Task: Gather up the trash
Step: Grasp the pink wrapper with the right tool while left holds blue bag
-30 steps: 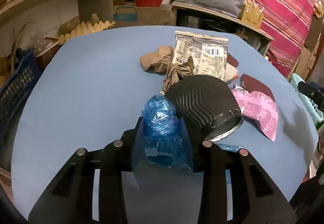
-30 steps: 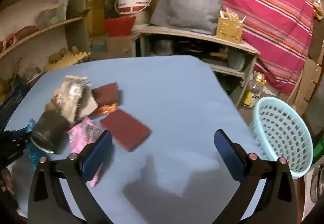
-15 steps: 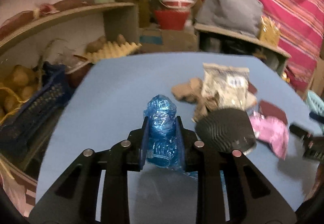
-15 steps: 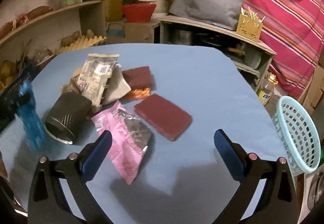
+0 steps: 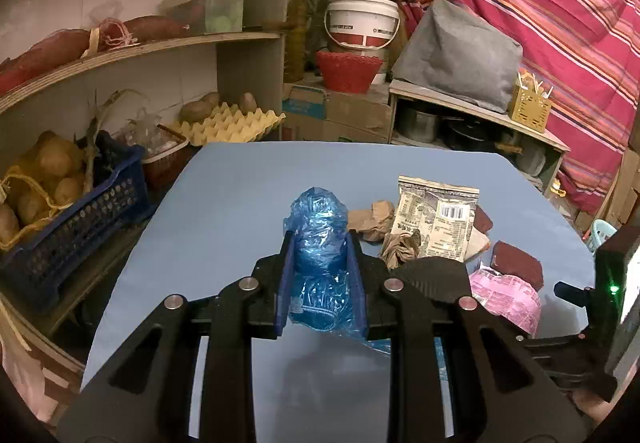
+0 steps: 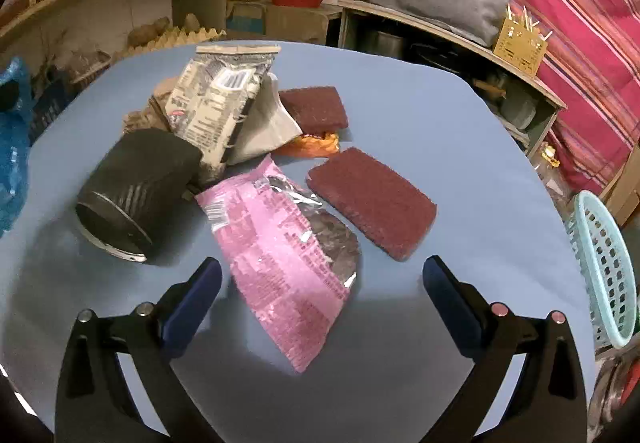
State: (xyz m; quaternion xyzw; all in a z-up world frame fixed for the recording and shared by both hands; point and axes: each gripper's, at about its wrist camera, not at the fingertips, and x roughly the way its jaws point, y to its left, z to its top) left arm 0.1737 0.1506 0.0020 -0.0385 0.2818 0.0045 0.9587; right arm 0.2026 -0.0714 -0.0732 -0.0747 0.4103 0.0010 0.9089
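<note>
My left gripper (image 5: 320, 243) is shut on a crumpled blue plastic bag (image 5: 318, 227) and holds it above the blue table (image 5: 240, 195); the bag also shows at the left edge of the right wrist view (image 6: 12, 147). My right gripper (image 6: 320, 283) is open and empty, just above a pink wrapper (image 6: 280, 263). Beyond it lie a black ribbed cup on its side (image 6: 132, 183), a grey printed packet (image 6: 220, 99), two dark red scouring pads (image 6: 372, 203), an orange wrapper (image 6: 312, 145) and crumpled brown paper (image 5: 400, 247).
A pale turquoise basket (image 6: 604, 275) stands off the table's right edge. Left of the table are a blue crate of potatoes (image 5: 60, 219) and wooden shelves (image 5: 140, 51). Behind are a red bowl (image 5: 348, 71), a white bucket and a low shelf with pots.
My left gripper has lifted the blue bag up and away from the table. My right gripper has moved in toward the trash pile and now hovers over the pink wrapper.
</note>
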